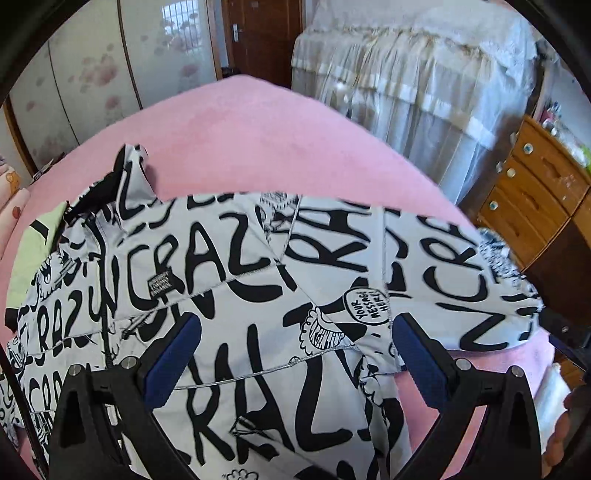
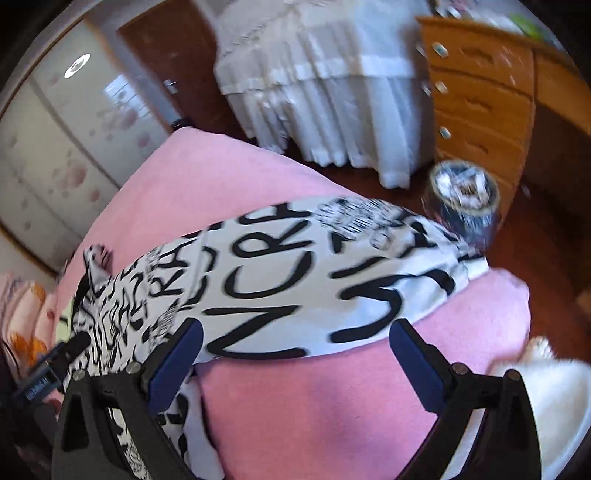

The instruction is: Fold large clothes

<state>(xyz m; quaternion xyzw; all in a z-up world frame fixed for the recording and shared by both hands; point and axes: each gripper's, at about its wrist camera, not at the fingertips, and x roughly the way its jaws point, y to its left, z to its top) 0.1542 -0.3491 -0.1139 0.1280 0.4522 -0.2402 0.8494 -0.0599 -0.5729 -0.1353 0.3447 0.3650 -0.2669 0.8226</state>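
Pink fleece blanket [image 1: 258, 140] spread over the bed, carrying one large garment: a white jacket [image 1: 258, 266] printed all over with black lettering, laid flat and lengthwise, collar and zip toward the left, one sleeve [image 2: 388, 266] stretched out to the right as far as the bed's corner; probably opened out this way so that sleeves and sides can be turned in over the body.

Left tool [image 1: 295, 332] poised over the jacket's middle, both blue pads spread wide, cloth visible between them but nothing pinched; likely lined up to take a fold of the front panel. Right tool [image 2: 295, 339] likewise gaping, nothing gripped, hanging over the lower edge of the sleeve where it meets bare blanket; well placed, by the look of it, for catching that edge and carrying the sleeve inward. Right view blurred, so fine detail of the cuff not readable.

By count: one jacket, one sleeve clearly seen, the other not made out; two tools, four blue pads; one wooden chest of drawers [image 1: 535, 192] beyond the bed; one piece of furniture draped in white lace cloth [image 1: 406, 74]; one dark cylindrical bin [image 2: 461, 199] on the floor just past the cuff; one brown door [image 1: 266, 33] at the back. Folding judged barely begun, garment lying unfolded.
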